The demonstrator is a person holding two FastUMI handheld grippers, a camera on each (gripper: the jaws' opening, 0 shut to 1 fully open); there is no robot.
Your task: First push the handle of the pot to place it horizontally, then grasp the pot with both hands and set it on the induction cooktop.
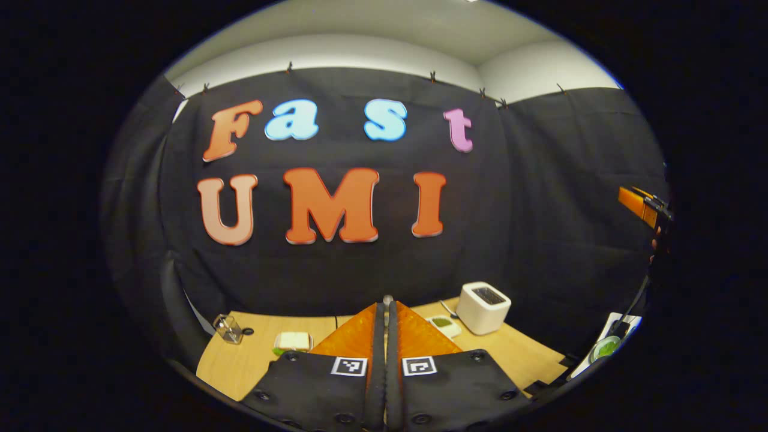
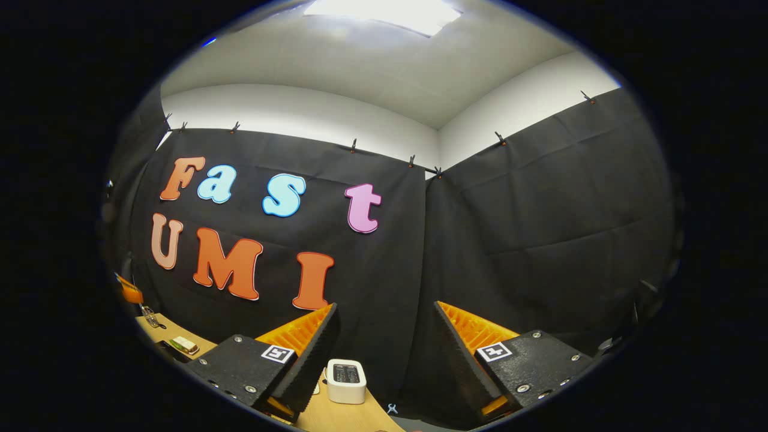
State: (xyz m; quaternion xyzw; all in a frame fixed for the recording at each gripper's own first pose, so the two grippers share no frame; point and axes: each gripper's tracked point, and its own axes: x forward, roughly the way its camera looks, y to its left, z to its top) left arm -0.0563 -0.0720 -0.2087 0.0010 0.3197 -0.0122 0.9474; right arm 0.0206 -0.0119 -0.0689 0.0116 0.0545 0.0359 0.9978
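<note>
The left gripper [image 1: 386,336], seen in the left gripper view with its 2 black finger pads and orange ribbed backs, is clenched: the pads press flat against each other with nothing between them. It is raised above a light wooden table [image 1: 240,366] and aimed level at the black cloth wall. Past the tips and a little to their right stands a white boxy toaster [image 1: 483,307] with a dark slot on top, and between it and the fingers lies a small white dish holding something green [image 1: 444,324]. To the left of the fingers rests a pale sandwich-like block on a green base [image 1: 293,342], and farther left, near the table's far corner, a small clear glass container [image 1: 227,328]. At the far right edge of this view a green-filled round bowl [image 1: 606,347] sits on a white surface, and above it an orange and black part of the right gripper [image 1: 643,207] juts in. In the right gripper view the right gripper [image 2: 384,351] is released, its 2 fingers spread wide and tilted upward toward the wall and ceiling, gripping nothing. The toaster appears low in the gap between these fingers, closer to the left one, resting on the table. The pot and the induction cooktop cannot be located from either view.
</note>
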